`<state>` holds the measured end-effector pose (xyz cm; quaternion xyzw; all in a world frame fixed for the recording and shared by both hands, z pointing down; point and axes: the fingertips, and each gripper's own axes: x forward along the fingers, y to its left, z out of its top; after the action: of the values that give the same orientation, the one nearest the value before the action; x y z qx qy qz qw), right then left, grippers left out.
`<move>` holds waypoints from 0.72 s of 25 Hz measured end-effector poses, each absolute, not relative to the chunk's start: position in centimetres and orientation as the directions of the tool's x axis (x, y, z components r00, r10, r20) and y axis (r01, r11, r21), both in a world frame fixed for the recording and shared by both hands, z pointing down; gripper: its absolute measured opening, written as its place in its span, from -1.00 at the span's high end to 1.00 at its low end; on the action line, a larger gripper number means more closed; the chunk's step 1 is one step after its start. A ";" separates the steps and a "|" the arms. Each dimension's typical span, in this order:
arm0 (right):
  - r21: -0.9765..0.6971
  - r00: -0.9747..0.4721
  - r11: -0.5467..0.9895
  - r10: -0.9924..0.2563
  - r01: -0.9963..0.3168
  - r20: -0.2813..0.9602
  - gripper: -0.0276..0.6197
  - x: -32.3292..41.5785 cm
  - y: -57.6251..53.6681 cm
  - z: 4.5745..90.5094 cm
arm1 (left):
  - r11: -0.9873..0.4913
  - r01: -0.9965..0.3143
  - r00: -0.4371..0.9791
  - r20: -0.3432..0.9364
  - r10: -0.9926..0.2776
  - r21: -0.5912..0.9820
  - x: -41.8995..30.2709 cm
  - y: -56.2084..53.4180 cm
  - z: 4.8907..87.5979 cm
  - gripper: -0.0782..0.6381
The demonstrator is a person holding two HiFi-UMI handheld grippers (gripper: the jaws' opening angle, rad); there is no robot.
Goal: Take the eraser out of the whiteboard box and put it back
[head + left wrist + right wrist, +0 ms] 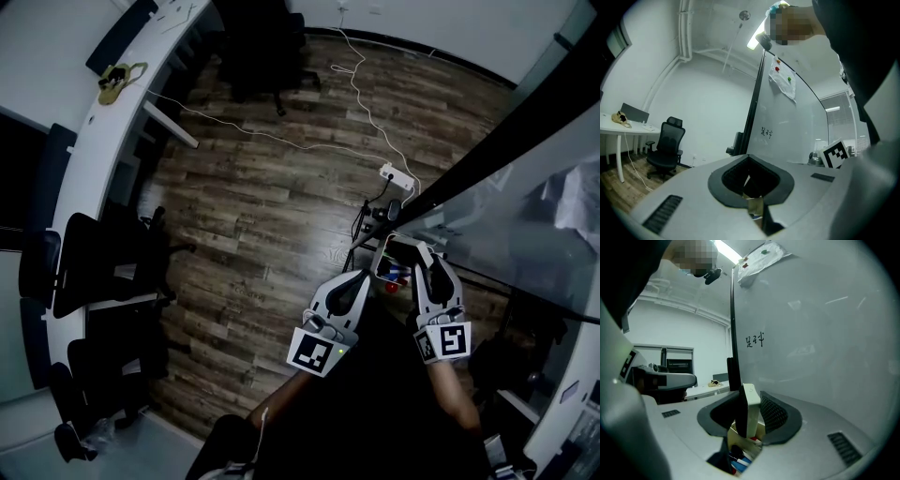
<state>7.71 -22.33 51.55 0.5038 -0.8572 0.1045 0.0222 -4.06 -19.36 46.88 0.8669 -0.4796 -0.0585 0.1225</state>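
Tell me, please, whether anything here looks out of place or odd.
A white cable trails loose across the wooden floor to a power strip near the whiteboard, where someone could trip; nothing else stands out.

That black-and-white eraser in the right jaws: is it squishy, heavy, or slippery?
Probably light and stiff: the eraser is a slab standing upright between the jaws of the right gripper without sagging. Its dark face likely gives a little and grips; the smooth white face may be slicker.

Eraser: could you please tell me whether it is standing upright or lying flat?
Upright: the eraser stands on edge, clamped between the right gripper's jaws, above the box.
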 end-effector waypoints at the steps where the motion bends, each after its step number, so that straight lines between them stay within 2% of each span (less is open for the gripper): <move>1: -0.155 -0.495 0.475 -0.856 -0.866 0.146 0.47 7.6 -22.4 51.7 | -0.508 -0.819 0.531 0.017 -0.847 0.268 -4.1 -19.4 46.9 0.76; 7: -0.088 -0.511 0.504 -0.849 -0.859 0.136 0.47 5.9 -23.1 50.8 | -0.499 -0.823 0.524 0.022 -0.852 0.271 -4.3 -19.5 47.3 0.76; 11: -0.101 -0.513 0.502 -0.845 -0.859 0.153 0.44 5.8 -23.1 51.1 | -0.496 -0.824 0.522 0.028 -0.853 0.273 -4.3 -19.3 47.4 0.76; 18: -0.115 -0.517 0.506 -0.849 -0.855 0.105 0.34 6.7 -22.3 50.7 | -0.497 -0.826 0.519 0.016 -0.855 0.267 -4.2 -18.8 47.1 0.76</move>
<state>6.69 -22.31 50.75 0.4910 -0.8677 0.0759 0.0173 -4.21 -18.83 47.10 0.8630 -0.4868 -0.0592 0.1214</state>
